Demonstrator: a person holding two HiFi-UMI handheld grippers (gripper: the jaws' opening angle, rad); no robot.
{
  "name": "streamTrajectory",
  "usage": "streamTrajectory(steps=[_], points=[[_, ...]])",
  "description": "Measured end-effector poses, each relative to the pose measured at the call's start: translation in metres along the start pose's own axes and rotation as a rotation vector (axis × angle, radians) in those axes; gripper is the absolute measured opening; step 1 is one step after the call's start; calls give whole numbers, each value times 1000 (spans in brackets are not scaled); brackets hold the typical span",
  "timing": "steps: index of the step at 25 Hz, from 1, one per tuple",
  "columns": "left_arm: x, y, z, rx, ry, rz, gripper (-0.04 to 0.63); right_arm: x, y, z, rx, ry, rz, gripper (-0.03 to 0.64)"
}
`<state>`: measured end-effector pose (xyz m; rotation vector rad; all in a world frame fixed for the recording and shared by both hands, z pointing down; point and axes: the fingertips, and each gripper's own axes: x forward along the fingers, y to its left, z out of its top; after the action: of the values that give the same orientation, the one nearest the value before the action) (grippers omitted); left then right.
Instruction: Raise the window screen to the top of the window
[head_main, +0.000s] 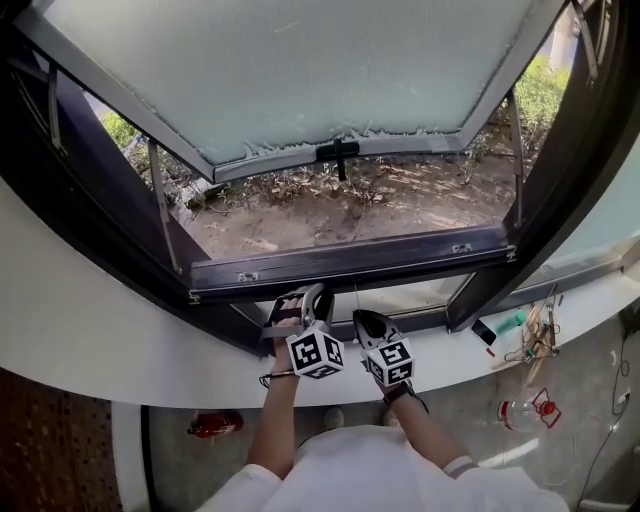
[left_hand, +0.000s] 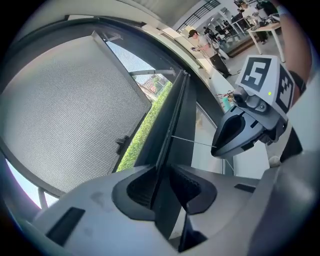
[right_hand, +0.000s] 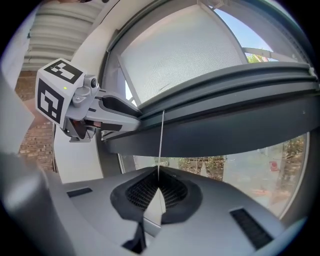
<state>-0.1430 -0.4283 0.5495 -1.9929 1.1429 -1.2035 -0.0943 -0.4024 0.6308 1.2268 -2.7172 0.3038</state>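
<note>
The window screen's dark bottom bar (head_main: 350, 262) runs across the open window just above my hands. My left gripper (head_main: 305, 300) reaches up to its lower edge. In the left gripper view that bar (left_hand: 175, 120) passes between the jaws, and the left gripper (left_hand: 162, 182) is shut on it. A thin white pull cord (right_hand: 161, 145) hangs from the bar (right_hand: 225, 130) into my right gripper (right_hand: 159, 182), whose pads are shut on the cord. The right gripper (head_main: 365, 325) sits just right of the left one and a little lower. The cord (left_hand: 192, 141) stretches taut from the bar to the right gripper (left_hand: 235, 135).
The frosted window sash (head_main: 300, 70) is swung outward, with its black handle (head_main: 337, 152) at its lower edge. A white sill (head_main: 100, 340) curves below, with small tools and hangers (head_main: 535, 335) at its right end. A red extinguisher (head_main: 215, 424) and a bottle (head_main: 520, 412) lie on the floor.
</note>
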Motion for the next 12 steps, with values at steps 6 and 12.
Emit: streamTrajectory(steps=[6,12], points=[[1,1,1,-16,0,7,85,-10,-4,-55,-8,215,-16,3],[-1,3,1,-40,-18,16,85,-49,-7,-159,128,398,-36,2]])
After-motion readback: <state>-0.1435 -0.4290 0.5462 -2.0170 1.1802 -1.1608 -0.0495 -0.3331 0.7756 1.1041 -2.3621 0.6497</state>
